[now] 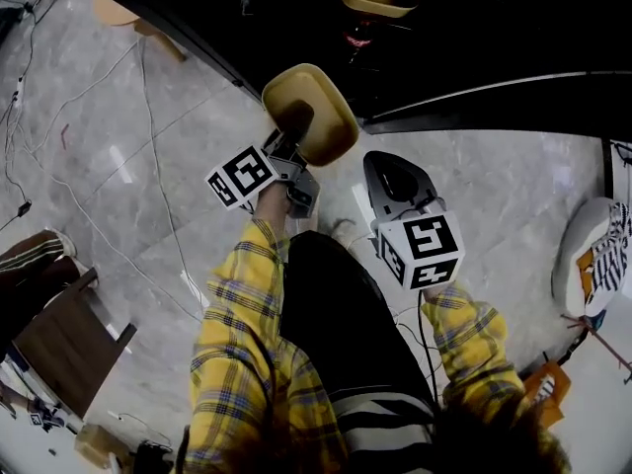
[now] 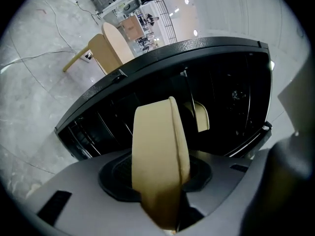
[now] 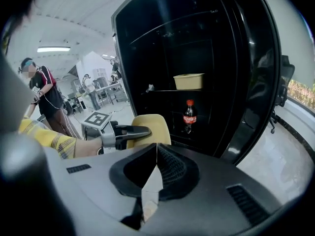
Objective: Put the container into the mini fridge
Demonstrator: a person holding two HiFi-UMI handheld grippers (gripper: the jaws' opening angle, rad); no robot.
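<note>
Container (image 1: 311,112) is yellow, shallow, rounded corners. It's pinched by its rim in the left tool (image 1: 294,138), held up in the air off the floor. In the left gripper view the container (image 2: 160,151) sits edge-on between the jaws, both pads pressed on its wall. It's just in front of the mini fridge (image 2: 221,82) opening, not inside. Can't tell from here whether it has anything in it.

Right tool (image 3: 156,149): jaws pressed together, nothing between them. In the head view it hangs beside the left one, a bit nearer the body, pointing down at the fridge front (image 1: 397,174). Each tool carries its marker cube (image 1: 242,176), and the right cube (image 1: 423,250) faces the head camera. Both arms are in yellow plaid sleeves (image 1: 232,363).

Mini fridge (image 3: 147,43) is black with its door open; the glossy door (image 3: 256,82) stands at the right edge in the right gripper view. Inside, a second yellow container (image 3: 189,81) sits on the upper shelf. A cola bottle (image 3: 189,116) stands upright below it, red cap and red label. Rest of the interior is too dark to read.

Floor (image 1: 148,166) is grey marble tile with thin cables (image 1: 148,87) trailing across it. A wooden chair (image 2: 106,48) stands beyond the fridge in the left gripper view. A dark wooden piece of furniture (image 1: 64,339) sits at the lower left of the head view. Another person (image 3: 44,90) stands in the background of the right gripper view, well apart from the fridge.
</note>
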